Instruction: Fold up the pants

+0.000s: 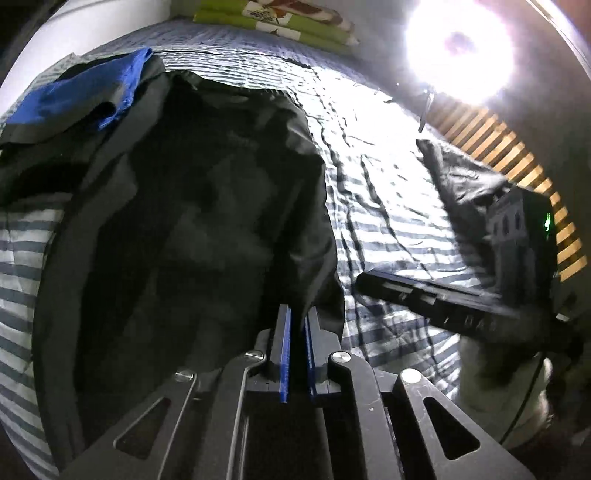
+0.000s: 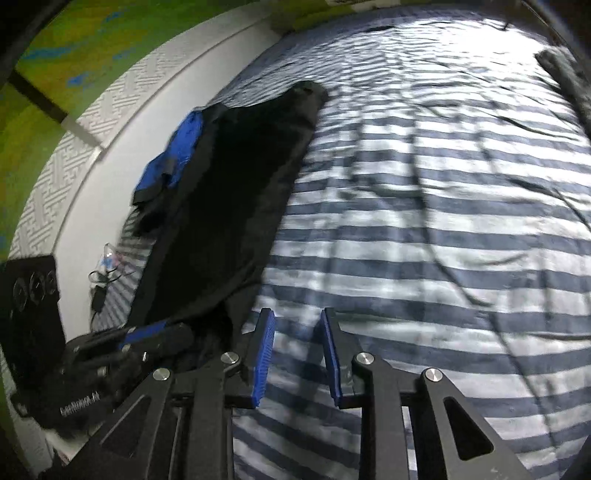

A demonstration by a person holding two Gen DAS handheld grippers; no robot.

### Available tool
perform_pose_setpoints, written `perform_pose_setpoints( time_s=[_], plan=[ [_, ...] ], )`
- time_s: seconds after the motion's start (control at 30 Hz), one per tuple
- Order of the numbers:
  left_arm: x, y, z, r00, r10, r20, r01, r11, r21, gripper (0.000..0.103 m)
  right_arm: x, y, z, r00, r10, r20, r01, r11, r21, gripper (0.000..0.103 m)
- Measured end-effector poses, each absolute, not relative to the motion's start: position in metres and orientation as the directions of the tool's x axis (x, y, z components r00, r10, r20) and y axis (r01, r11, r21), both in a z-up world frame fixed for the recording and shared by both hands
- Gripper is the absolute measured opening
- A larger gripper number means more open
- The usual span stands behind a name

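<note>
Black pants [image 1: 192, 221] with a blue part [image 1: 74, 99] lie lengthwise on the striped bed sheet [image 1: 388, 206]. My left gripper [image 1: 298, 314] is shut on the near corner of the pants, and the cloth runs down between its blue pads. In the right wrist view the pants [image 2: 229, 199] stretch along the left of the bed, with the left gripper [image 2: 147, 338] at their near end. My right gripper [image 2: 297, 314] hangs open over bare striped sheet [image 2: 424, 240], just right of the pants, holding nothing. It also shows in the left wrist view as the right gripper [image 1: 436, 301].
Another dark garment [image 1: 465, 181] lies at the bed's right edge by wooden slats [image 1: 517, 162]. Green pillows [image 1: 280, 22] sit at the far end under a glaring light [image 1: 458, 48]. A white patterned wall [image 2: 85, 129], a black device [image 2: 29, 314] and a cable [image 2: 99, 295] line the left side.
</note>
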State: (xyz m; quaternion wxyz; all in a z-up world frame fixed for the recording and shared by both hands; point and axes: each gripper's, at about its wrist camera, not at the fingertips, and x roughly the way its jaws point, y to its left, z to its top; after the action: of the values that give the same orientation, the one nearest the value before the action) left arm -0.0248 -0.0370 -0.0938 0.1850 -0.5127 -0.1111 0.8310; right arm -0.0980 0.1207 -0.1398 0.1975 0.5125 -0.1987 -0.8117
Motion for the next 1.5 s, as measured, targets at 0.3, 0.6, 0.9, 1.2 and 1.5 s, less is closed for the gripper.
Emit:
perform_pose_setpoints(
  time_s=[0.3, 0.6, 0.9, 1.2, 1.5],
  plan=[
    [-0.017, -0.051, -0.078, -0.449, 0.445, -0.775, -0.18, -0.894, -0.41, 0.006, -0.091, 0.066, -0.126, -0.424, -0.485, -0.765, 0.245, -0.875, 0.418, 0.028],
    [-0.018, -0.06, -0.078, -0.45, 0.457, -0.767, -0.157, -0.886, -0.436, 0.006, -0.101, 0.078, -0.141, -0.421, -0.384, -0.822, 0.097, -0.92, 0.38, 0.006],
    [-0.022, -0.058, -0.073, -0.46, 0.478, -0.748, -0.162, -0.874, -0.459, 0.006, -0.073, 0.054, -0.101, -0.428, -0.53, -0.732, 0.327, -0.846, 0.421, 0.043],
    [-0.023, -0.058, -0.073, -0.443, 0.519, -0.731, -0.17, -0.849, -0.5, 0.006, -0.067, 0.037, -0.122, -0.376, -0.518, -0.769, 0.358, -0.846, 0.395, 0.02],
    [-0.021, -0.048, -0.082, -0.42, 0.497, -0.759, -0.18, -0.866, -0.467, 0.006, -0.052, 0.098, -0.149, -0.373, -0.494, -0.785, 0.12, -0.865, 0.487, 0.003]
  ],
)
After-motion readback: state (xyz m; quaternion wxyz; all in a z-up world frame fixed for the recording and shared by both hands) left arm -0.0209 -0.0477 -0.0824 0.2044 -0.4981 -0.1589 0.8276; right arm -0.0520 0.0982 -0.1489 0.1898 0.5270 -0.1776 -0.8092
